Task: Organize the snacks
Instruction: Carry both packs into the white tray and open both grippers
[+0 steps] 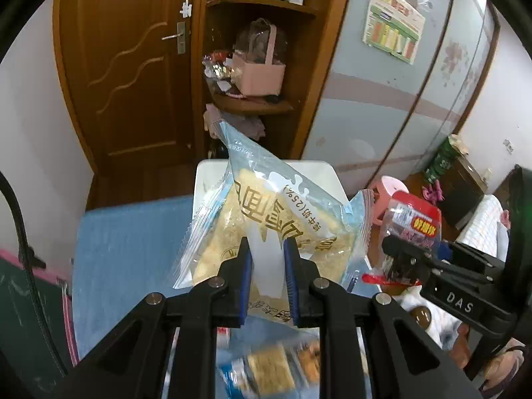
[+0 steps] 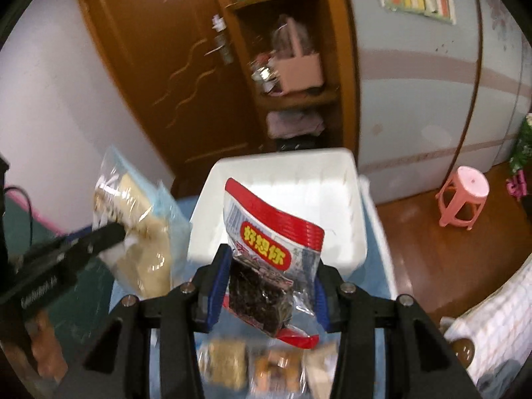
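Observation:
My left gripper [image 1: 267, 249] is shut on a light blue bread packet [image 1: 266, 206], held up in front of a white bin [image 1: 204, 179]. The packet also shows at the left of the right wrist view [image 2: 139, 232]. My right gripper [image 2: 271, 266] is shut on a red and clear packet of dark snacks [image 2: 266, 256], held above the white bin [image 2: 286, 179]. That red packet and the right gripper show at the right of the left wrist view [image 1: 412, 222]. Several loose snack packets [image 2: 252, 365] lie below on the blue surface.
A blue cloth-covered table [image 1: 126, 249] holds the bin. Behind stand a wooden door [image 1: 133, 66], a corner shelf with a pink basket [image 1: 262, 73], and a wardrobe. A pink stool [image 2: 462, 193] stands on the wooden floor at right.

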`<state>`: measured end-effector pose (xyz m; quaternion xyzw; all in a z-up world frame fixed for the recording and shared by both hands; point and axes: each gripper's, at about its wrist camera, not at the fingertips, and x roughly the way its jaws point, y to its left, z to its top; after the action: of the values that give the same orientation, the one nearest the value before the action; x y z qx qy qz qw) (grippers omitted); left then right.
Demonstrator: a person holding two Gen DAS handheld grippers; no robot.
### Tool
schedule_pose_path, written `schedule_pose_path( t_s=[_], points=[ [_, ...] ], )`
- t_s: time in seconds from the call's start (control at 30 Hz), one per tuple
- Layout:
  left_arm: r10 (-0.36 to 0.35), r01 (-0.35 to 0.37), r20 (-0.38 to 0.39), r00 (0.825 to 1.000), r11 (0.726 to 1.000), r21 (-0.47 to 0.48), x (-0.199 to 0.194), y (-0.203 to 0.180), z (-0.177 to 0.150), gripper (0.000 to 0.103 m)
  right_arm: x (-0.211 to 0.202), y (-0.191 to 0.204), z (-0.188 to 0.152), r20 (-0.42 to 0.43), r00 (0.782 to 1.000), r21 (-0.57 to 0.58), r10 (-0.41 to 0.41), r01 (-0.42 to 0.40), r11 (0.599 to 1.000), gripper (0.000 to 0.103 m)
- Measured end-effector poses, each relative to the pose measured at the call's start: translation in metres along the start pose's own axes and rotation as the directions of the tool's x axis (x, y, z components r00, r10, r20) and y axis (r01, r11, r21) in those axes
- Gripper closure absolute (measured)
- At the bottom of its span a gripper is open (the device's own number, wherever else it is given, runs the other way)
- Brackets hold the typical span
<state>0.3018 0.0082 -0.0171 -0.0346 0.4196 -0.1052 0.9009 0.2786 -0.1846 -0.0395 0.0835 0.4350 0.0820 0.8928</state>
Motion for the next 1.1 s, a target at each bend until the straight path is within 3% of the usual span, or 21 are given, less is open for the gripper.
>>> schedule_pose_path(
  t_s=[0.13,0.23,0.3,0.37,0.43,0.5,0.7,0.9,1.1],
  points=[
    [0.041,-0.041,0.015,0.999,0.999,0.016,0.039,0.003,0.027,0.086,0.04,-0.002,0.037,0.025,0.997,0.002,-0.078,0.078,0.997,0.057],
    [0.101,-0.101,0.006,0.995,0.993,0.055,0.069,0.002,0.036,0.082,0.077,0.001,0.05,-0.012,0.992,-0.026,-0.124,0.124,0.992,0.054],
    [0.147,-0.146,-0.004,0.989,0.985,0.09,0.084,0.0,0.034,0.068,0.096,0.002,0.051,-0.046,0.986,-0.061,-0.158,0.155,0.986,0.041],
    [0.173,-0.172,-0.002,0.985,0.979,0.109,0.089,-0.001,0.032,0.02,0.103,0.004,0.047,-0.053,0.983,-0.085,-0.176,0.171,0.982,0.029],
    [0.21,-0.214,0.041,0.977,0.968,0.129,0.084,-0.003,0.026,0.008,0.102,0.005,0.04,-0.047,0.982,-0.102,-0.183,0.178,0.979,0.024],
    [0.212,-0.219,0.065,0.975,0.965,0.146,0.08,-0.003,0.023,0.008,0.1,0.005,0.033,-0.041,0.986,-0.107,-0.164,0.159,0.982,0.021],
    [0.204,-0.206,0.022,0.979,0.97,0.128,0.061,-0.002,0.003,0.008,0.087,0.003,0.021,-0.058,0.99,-0.083,-0.13,0.125,0.989,0.019],
    [0.187,-0.192,0.049,0.981,0.972,0.138,0.022,-0.008,-0.019,0.008,0.048,0.008,-0.001,-0.02,0.995,-0.084,-0.093,0.091,0.992,0.019],
    [0.155,-0.159,0.049,0.987,0.983,0.087,-0.023,-0.013,-0.046,0.008,0.001,0.012,-0.024,0.02,0.998,-0.091,-0.053,0.055,0.994,0.019]
  ],
)
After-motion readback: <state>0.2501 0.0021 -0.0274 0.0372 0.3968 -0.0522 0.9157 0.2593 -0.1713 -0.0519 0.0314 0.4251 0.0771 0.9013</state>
